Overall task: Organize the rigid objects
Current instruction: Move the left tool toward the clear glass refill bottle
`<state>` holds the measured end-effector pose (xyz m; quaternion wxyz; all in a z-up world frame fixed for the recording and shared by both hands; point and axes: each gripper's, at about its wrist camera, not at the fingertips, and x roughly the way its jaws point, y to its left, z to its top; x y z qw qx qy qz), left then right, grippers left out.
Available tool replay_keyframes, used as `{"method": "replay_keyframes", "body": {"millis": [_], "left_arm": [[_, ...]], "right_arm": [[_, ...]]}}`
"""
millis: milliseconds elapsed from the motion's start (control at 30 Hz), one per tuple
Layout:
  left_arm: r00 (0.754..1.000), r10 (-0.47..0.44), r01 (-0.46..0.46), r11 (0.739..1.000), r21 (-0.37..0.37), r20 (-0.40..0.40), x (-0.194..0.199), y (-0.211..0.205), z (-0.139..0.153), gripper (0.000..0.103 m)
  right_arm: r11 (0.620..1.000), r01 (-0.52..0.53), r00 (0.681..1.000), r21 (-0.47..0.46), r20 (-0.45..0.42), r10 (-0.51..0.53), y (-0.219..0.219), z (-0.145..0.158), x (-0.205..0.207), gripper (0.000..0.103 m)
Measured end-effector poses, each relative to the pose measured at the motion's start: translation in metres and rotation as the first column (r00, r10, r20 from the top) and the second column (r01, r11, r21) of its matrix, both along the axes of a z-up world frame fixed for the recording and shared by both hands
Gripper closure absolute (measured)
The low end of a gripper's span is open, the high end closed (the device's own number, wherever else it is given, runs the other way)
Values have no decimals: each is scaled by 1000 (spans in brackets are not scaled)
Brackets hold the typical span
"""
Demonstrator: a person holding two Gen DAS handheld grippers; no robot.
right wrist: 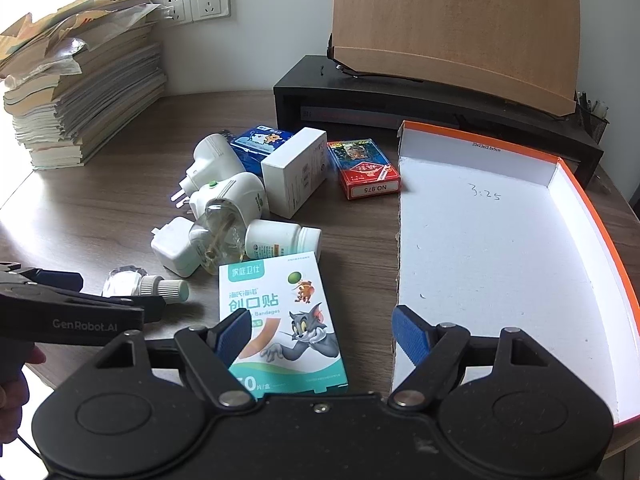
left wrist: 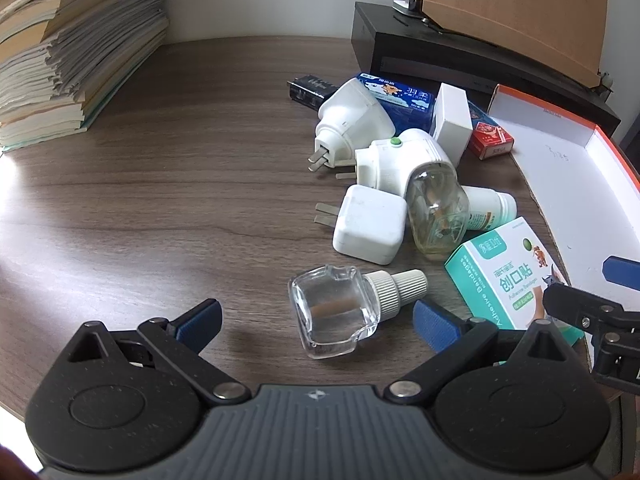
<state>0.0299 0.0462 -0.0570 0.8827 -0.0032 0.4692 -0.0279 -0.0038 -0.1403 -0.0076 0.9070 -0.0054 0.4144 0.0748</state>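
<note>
**Both grippers wide apart over the clutter, nothing held**

Hard to see: black USB-type gadget (left wrist: 310, 87) mostly hidden behind the rear white plug-in unit (left wrist: 352, 118); label unreadable. Blue tissue pack (right wrist: 260, 142) half covered by the plug-in units and white carton (right wrist: 294, 170). White pill bottle (right wrist: 282, 239) partly behind the amber-liquid refill bottle (right wrist: 220, 236), which sits in the green-button vaporizer (right wrist: 228, 196). In left wrist view the orange-rimmed tray (right wrist: 480, 240) is cut off at the right edge; the paper stack (right wrist: 80, 92) runs out of frame on the left. A bit of the person's hand (right wrist: 14, 392) shows at the lower left edge of right wrist view, mostly cropped.

Pose: left gripper (left wrist: 318, 320) tilts down at the table, fingers fully apart, clear glass refill bottle (left wrist: 340, 308) lying on its side betw. them, not touched. Right gripper (right wrist: 320, 334) also angled down, fingers spread, empty; its left finger (right wrist: 234, 334) is over the bandage box (right wrist: 280, 320), the right finger over the tray's torn near edge.

Where stuff is: all items on the wooden table (left wrist: 160, 200), clustered just left of the tray. Tray holds nothing. Card deck (right wrist: 366, 170) near the tray's back corner; square white charger (left wrist: 368, 224) touches the amber bottle.
</note>
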Motion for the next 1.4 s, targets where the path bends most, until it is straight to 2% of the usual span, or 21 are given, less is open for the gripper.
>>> {"method": "replay_keyframes", "body": {"millis": [267, 600, 767, 1400], "left_arm": [[1000, -16, 16, 1000, -3, 3, -1, 0, -1, 0], [1000, -20, 20, 1000, -4, -2, 0, 0, -4, 0], [1000, -21, 21, 1000, -5, -1, 2, 0, -5, 0], [1000, -26, 26, 1000, -2, -6, 4, -2, -7, 0]], "right_arm": [[999, -4, 1000, -40, -5, 4, 2, 1, 3, 12], [1000, -6, 999, -7, -46, 6, 1, 0, 5, 12], [1000, -6, 1000, -7, -19, 6, 0, 0, 5, 12], [1000, -10, 1000, -7, -17, 9, 1, 1, 6, 12]]}}
